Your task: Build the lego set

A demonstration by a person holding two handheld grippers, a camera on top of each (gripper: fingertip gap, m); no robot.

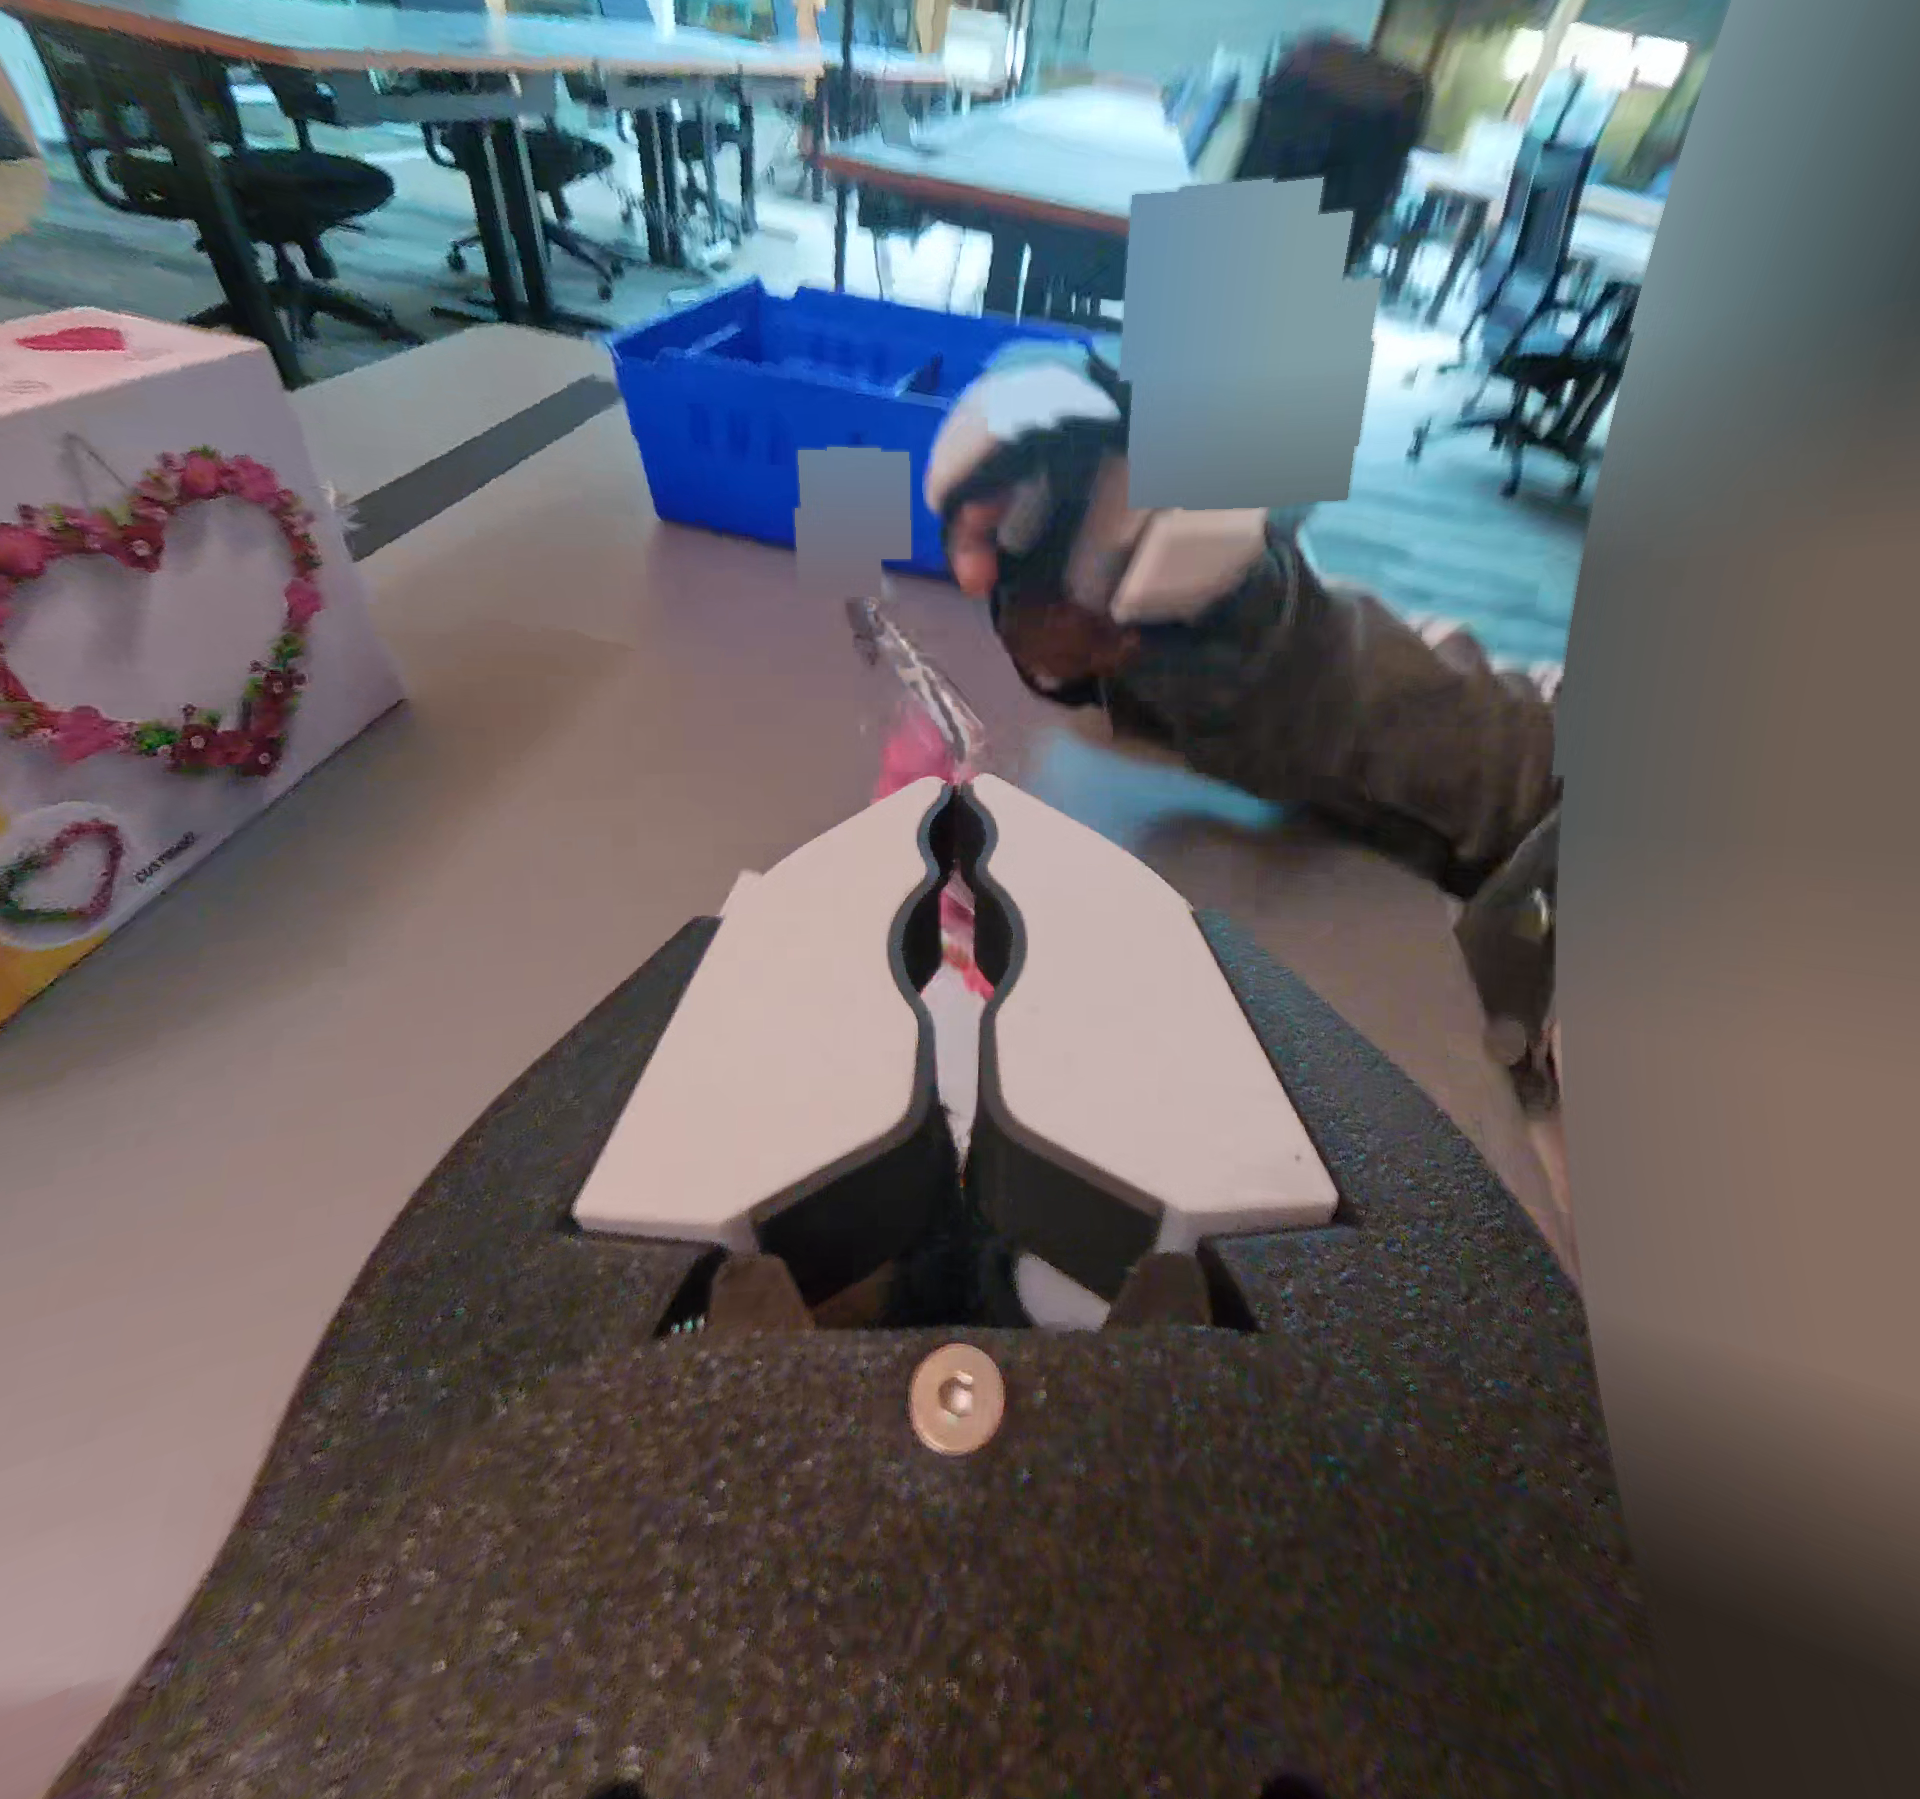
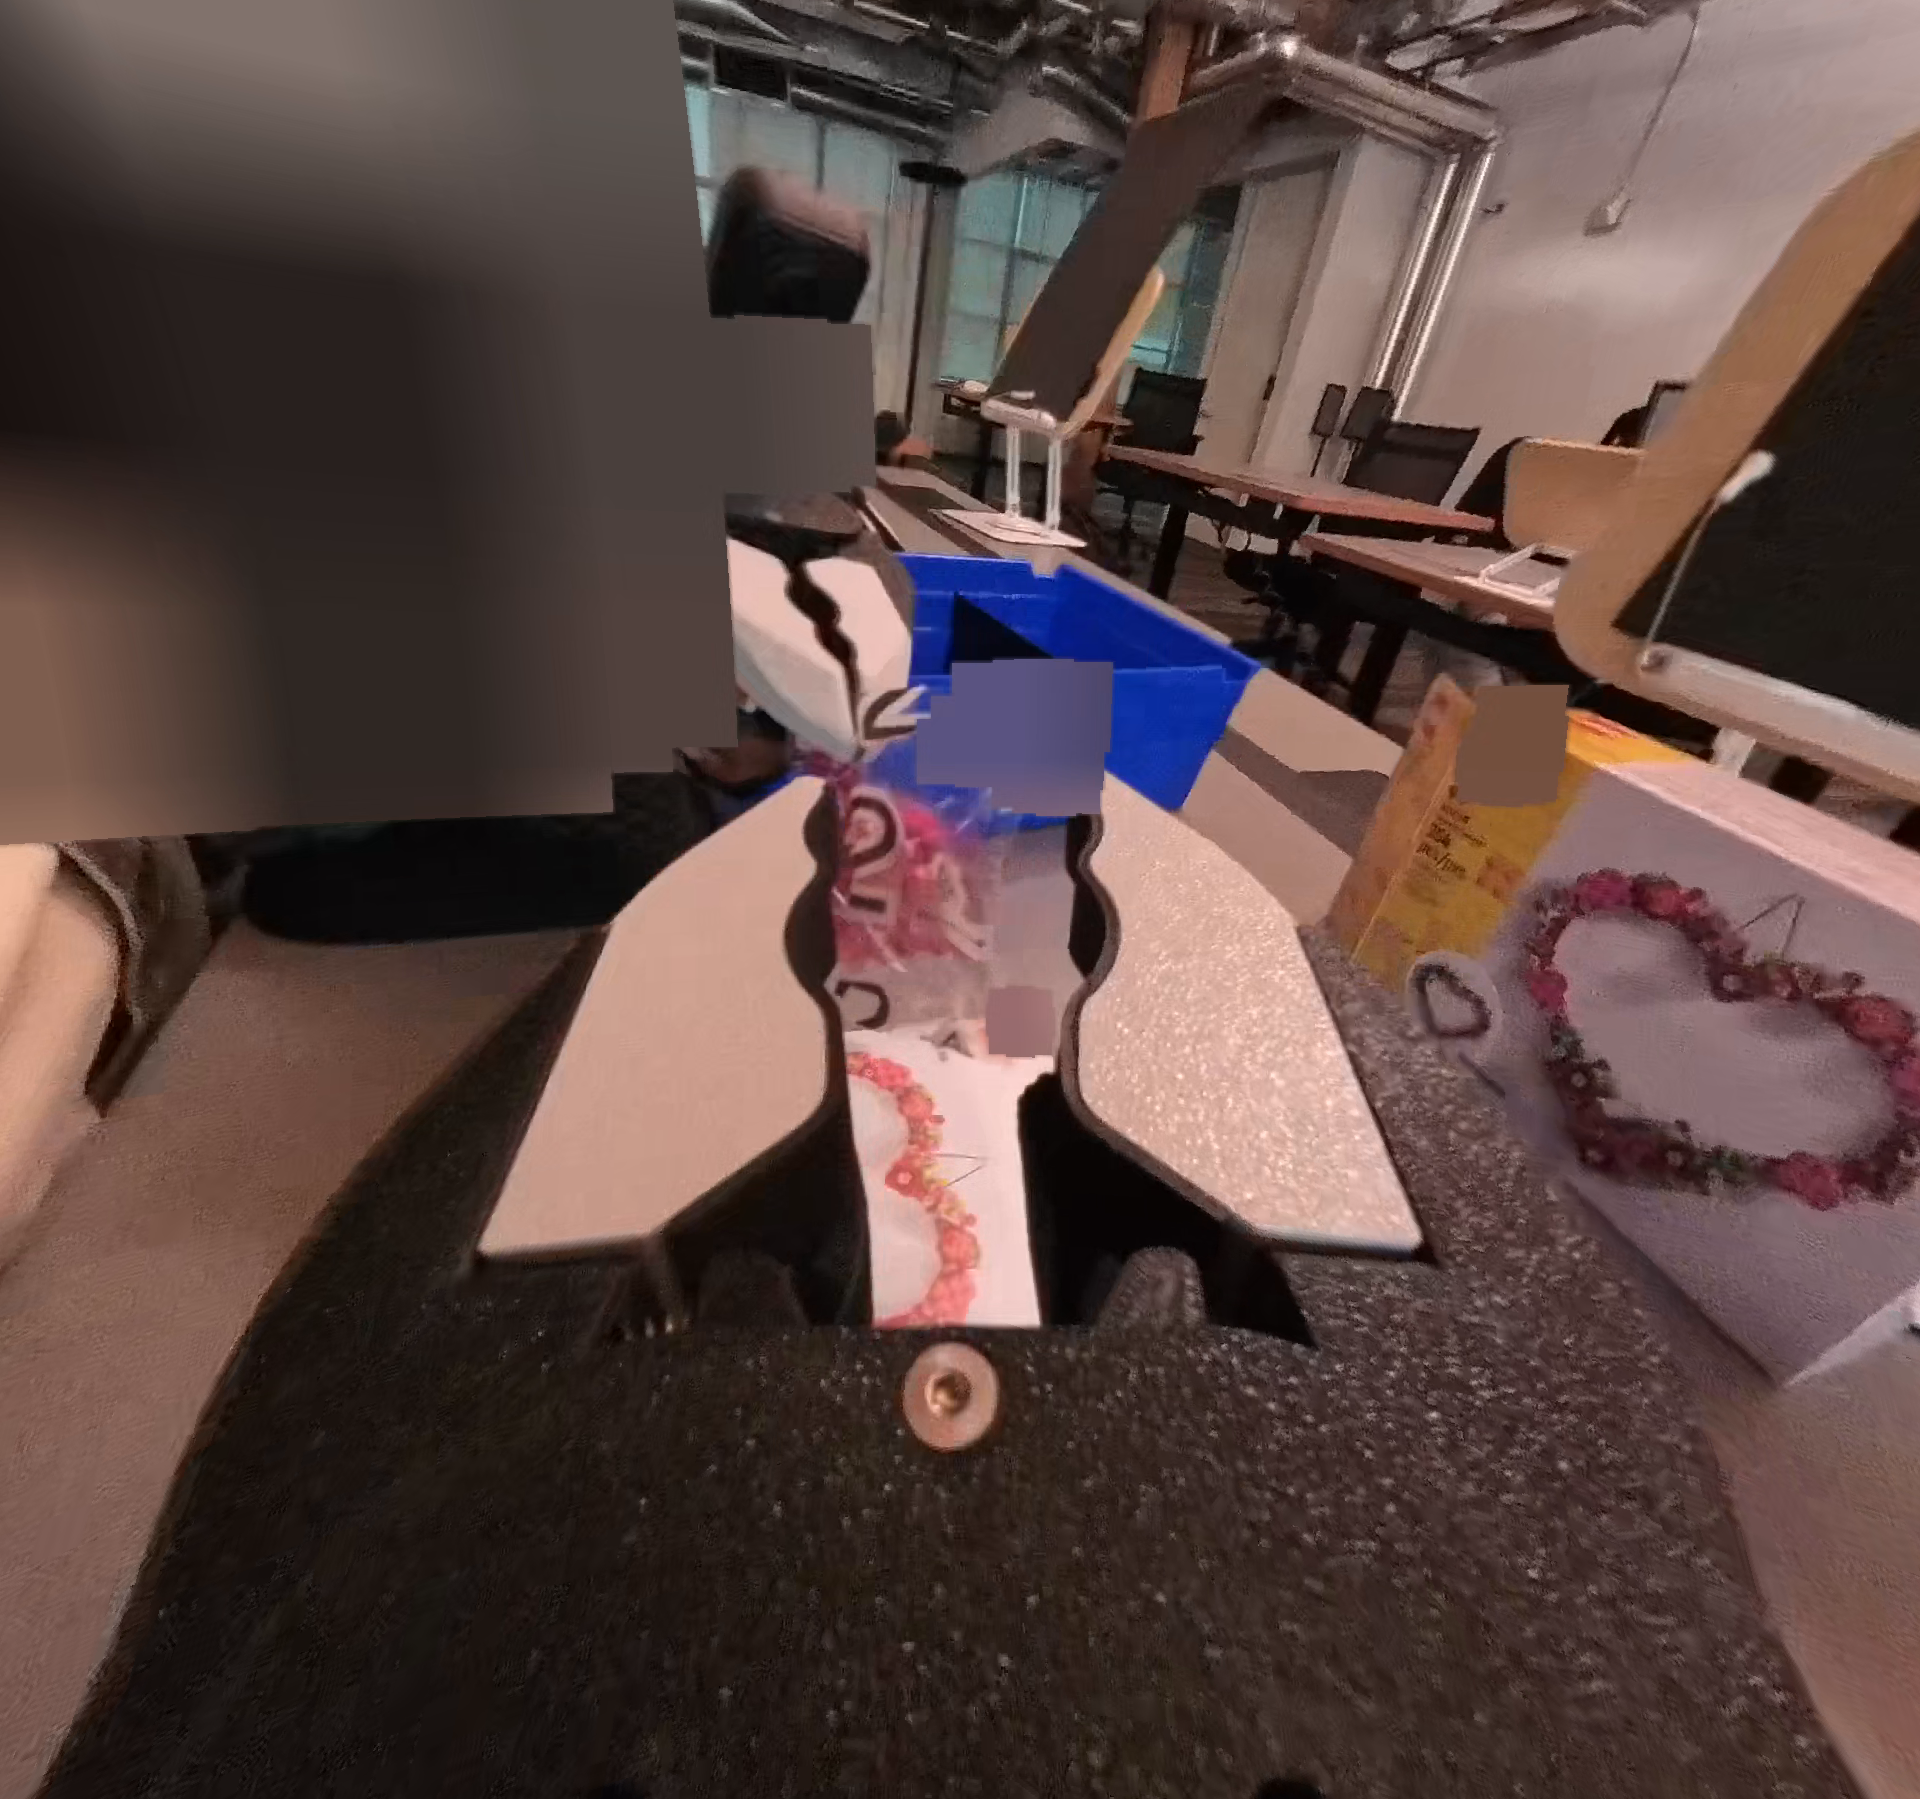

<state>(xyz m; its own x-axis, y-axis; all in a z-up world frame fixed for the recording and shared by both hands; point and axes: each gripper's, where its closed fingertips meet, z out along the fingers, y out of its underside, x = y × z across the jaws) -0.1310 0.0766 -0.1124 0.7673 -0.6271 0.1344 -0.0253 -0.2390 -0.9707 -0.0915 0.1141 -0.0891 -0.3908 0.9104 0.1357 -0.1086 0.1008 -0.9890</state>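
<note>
A clear plastic bag of pink pieces [image 1: 920,710] sticks out ahead of my left gripper [image 1: 954,793], which is shut with the bag's edge pinched at its tips. The right wrist view shows the left gripper [image 2: 831,669] from outside, closed on the bag's top corner. The bag [image 2: 914,897] hangs down from there between the fingers of my right gripper [image 2: 956,814]. Those fingers stand apart and do not press on the bag. Under the right gripper lies a white booklet with a pink heart wreath [image 2: 935,1178].
The white set box with the flower heart picture [image 1: 156,606] stands on the grey table [image 1: 520,814] at the left; it also shows at the right in the right wrist view [image 2: 1714,1022]. A blue bin [image 1: 727,419] stands behind. A blurred gloved hand and sleeve [image 1: 1299,689] are at the right. My right fingertips sit around 7 centimetres from my left ones.
</note>
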